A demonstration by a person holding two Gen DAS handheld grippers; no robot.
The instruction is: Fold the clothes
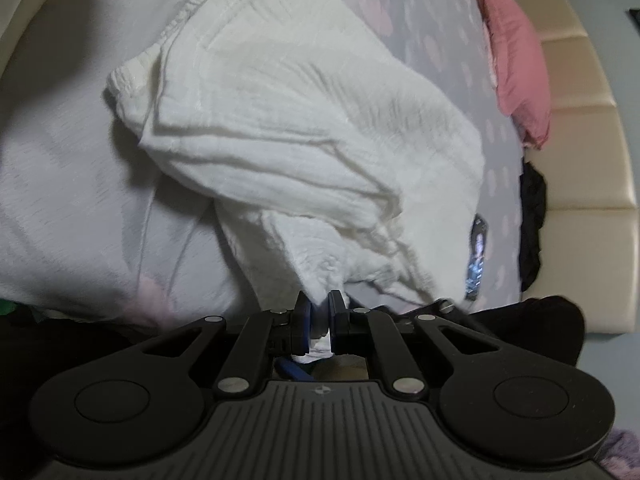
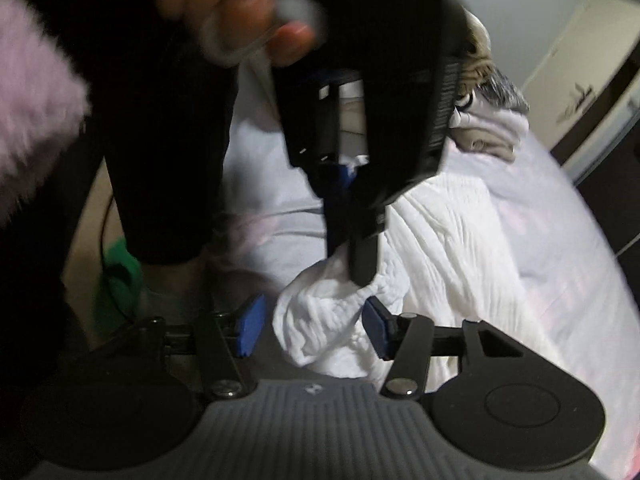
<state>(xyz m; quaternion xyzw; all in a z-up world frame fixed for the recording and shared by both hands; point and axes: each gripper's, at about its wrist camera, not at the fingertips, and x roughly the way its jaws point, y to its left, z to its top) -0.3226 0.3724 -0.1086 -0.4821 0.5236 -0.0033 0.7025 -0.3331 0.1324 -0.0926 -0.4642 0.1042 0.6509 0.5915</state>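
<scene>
A white crinkled garment (image 1: 304,128) lies partly folded on the grey bedsheet (image 1: 432,28). My left gripper (image 1: 320,312) is shut on a bunched corner of it near the bed's near edge. In the right wrist view the same garment (image 2: 448,240) spreads to the right. The left gripper (image 2: 349,256) hangs over it, fingers down, held by a person's hand (image 2: 240,4). My right gripper (image 2: 314,326) is open, its blue pads (image 2: 250,324) wide apart, and a bunch of the white cloth sits between them just below the left gripper's pinch.
A phone (image 1: 476,256) lies on the sheet right of the garment. A pink cloth (image 1: 516,60) and black clothing (image 1: 532,220) lie along the beige padded bed frame (image 1: 580,160). A fuzzy pink sleeve (image 2: 32,100), something green (image 2: 116,280) and a clothes pile (image 2: 488,120) are nearby.
</scene>
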